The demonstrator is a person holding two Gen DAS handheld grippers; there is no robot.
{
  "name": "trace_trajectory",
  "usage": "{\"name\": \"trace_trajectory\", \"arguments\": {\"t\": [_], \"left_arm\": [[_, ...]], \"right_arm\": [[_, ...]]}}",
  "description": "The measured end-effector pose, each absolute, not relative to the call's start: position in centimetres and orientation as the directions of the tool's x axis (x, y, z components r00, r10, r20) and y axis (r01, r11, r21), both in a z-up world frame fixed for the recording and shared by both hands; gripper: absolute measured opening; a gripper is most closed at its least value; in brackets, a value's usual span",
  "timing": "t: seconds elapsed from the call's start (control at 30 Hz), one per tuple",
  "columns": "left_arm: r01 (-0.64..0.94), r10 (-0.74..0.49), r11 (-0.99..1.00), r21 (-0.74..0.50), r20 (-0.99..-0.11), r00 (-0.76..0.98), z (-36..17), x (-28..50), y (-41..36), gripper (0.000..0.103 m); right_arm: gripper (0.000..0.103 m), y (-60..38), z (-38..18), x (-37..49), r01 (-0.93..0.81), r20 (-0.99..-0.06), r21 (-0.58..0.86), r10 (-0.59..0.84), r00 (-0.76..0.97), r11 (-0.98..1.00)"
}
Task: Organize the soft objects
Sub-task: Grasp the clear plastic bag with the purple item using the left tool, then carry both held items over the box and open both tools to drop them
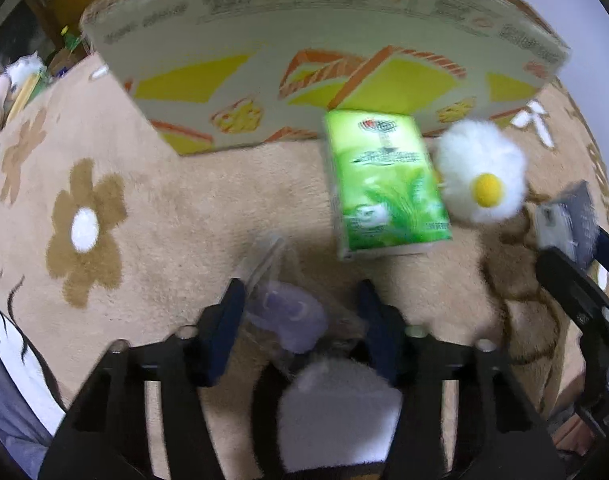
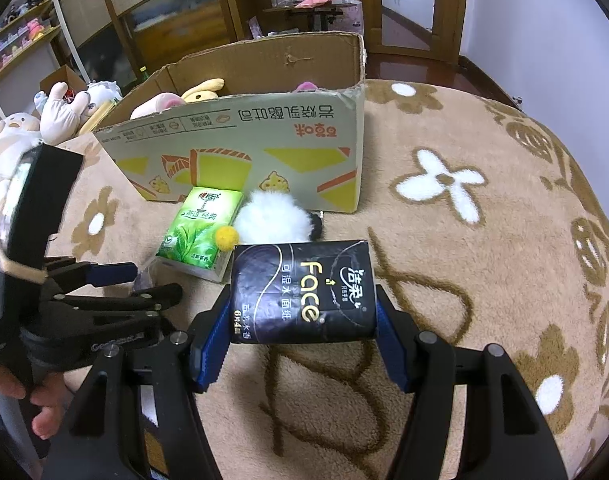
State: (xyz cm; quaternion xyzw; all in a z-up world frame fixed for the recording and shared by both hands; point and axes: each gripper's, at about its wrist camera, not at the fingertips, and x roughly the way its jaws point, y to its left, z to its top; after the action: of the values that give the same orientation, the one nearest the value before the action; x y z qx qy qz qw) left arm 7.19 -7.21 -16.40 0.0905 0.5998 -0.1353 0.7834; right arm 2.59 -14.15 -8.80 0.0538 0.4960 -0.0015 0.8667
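Two grippers in view, both over the beige flower-pattern rug. Landmark: cardboard box, open-topped, sitting on the rug, with plush toys poking above its rim.

Right gripper: jaws clamped on the two sides of a black tissue pack, which sits in front of the box, well short of its front wall.

Left gripper: jaws apart, with a clear plastic packet holding something purple lying between the fingers. Frame is motion-blurred, so cannot tell whether the pads touch it. A white fluffy item sits right at the camera, below the jaws; identity unclear.

Green tissue pack lies on the rug just in front of the box's front wall. White fluffy toy with a yellow ball is beside it, touching or nearly touching the box front.

More plush toys are piled on the rug left of the box.
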Motion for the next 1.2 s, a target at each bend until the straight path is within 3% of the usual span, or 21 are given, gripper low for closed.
{"name": "trace_trajectory", "arguments": {"t": [0.5, 0.6, 0.93, 1.2], "left_arm": [[0.323, -0.119, 0.946, -0.008, -0.939, 0.323, -12.4, 4.0, -7.6, 0.021], [0.305, -0.115, 0.952, 0.001, -0.925, 0.363, -10.9, 3.3, -5.8, 0.009], [0.296, -0.179, 0.954, -0.054, -0.892, 0.415, -8.8, 4.6, -4.1, 0.008], [0.347, -0.271, 0.935, -0.076, -0.782, 0.561, -4.2, 3.5, -3.5, 0.008]], "right_arm": [[0.068, -13.9, -7.1, 1.9, 0.051, -0.819, 0.061, 0.021, 0.574, 0.997], [0.068, -13.9, -6.6, 1.7, 0.052, -0.808, 0.056, 0.015, 0.589, 0.997], [0.068, -14.1, -5.1, 0.9, 0.064, -0.760, 0.052, -0.002, 0.650, 0.997], [0.068, -14.2, -2.7, 0.3, 0.060, -0.670, 0.047, -0.013, 0.742, 0.997]]}}
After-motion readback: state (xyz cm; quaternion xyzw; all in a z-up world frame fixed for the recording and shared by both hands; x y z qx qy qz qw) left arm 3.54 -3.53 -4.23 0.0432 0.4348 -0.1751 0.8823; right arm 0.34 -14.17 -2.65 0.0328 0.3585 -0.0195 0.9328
